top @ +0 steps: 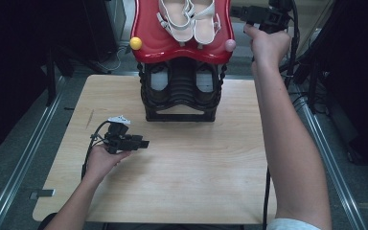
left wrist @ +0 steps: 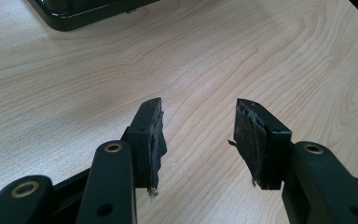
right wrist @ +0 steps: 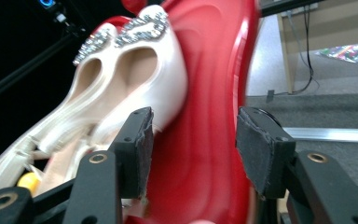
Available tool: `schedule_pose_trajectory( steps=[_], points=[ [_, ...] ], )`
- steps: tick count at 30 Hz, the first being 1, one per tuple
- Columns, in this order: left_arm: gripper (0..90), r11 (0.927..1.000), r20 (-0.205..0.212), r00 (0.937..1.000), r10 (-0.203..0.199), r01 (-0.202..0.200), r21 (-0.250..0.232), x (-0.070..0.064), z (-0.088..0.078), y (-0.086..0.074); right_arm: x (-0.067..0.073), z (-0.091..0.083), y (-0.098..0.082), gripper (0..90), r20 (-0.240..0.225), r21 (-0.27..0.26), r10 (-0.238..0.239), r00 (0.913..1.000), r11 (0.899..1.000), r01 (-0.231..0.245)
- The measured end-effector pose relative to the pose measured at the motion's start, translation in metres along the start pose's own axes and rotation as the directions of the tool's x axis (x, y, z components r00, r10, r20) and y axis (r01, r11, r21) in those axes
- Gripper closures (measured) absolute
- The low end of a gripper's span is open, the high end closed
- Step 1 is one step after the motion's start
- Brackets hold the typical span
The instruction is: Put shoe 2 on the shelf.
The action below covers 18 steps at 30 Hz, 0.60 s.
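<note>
Two cream sandals [top: 188,19] lie side by side on the red top tier [top: 148,40] of a black rack [top: 181,96] at the counter's [top: 172,182] far edge, long axes running front to back. The right claw [top: 249,14] gapes empty beside them; the left claw [top: 141,143] hangs wide, empty, over the counter.

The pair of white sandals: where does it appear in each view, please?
High view: white sandals at top centre, lying on the red shelf.
Left gripper view: not in it.
Right gripper view: sandals at upper left, beyond the left jaw.
Shared landmark: the red shelf, and the yellow ball.
</note>
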<state>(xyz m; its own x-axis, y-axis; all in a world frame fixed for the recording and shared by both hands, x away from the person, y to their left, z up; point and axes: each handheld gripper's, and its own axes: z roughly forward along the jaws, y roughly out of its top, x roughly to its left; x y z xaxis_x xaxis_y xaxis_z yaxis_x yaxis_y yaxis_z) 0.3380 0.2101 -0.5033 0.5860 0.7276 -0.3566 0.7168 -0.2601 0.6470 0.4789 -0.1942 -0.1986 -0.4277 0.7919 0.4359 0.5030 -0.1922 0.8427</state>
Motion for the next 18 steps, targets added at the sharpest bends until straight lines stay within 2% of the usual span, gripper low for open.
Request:
schedule_pose_trajectory(
  steps=[4, 9, 12, 18],
  points=[
    [52.2, 1.0000, -0.001, 1.0000, 0.003, -0.003, -0.001, 0.000, 0.000, 0.000, -0.012, -0.002, -0.007, 46.5, 0.009, 0.006, 0.004, 1.0000, 1.000, -0.004],
    [52.0, 1.0000, 0.001, 1.0000, 0.004, -0.004, 0.000, 0.000, 0.000, 0.000, -0.028, -0.005, -0.019, 45.4, -0.002, 0.020, 0.028, 0.9996, 0.999, -0.028],
    [51.8, 1.0000, 0.003, 1.0000, 0.003, -0.003, -0.001, 0.000, -0.001, 0.001, -0.036, -0.009, -0.025, 45.4, 0.010, 0.004, 0.017, 0.9998, 1.000, -0.017],
    [51.7, 1.0000, 0.003, 1.0000, 0.003, -0.003, 0.001, 0.000, -0.001, 0.001, -0.051, -0.013, -0.041, 45.1, 0.017, 0.028, 0.016, 0.9997, 0.999, -0.017]
  ],
)
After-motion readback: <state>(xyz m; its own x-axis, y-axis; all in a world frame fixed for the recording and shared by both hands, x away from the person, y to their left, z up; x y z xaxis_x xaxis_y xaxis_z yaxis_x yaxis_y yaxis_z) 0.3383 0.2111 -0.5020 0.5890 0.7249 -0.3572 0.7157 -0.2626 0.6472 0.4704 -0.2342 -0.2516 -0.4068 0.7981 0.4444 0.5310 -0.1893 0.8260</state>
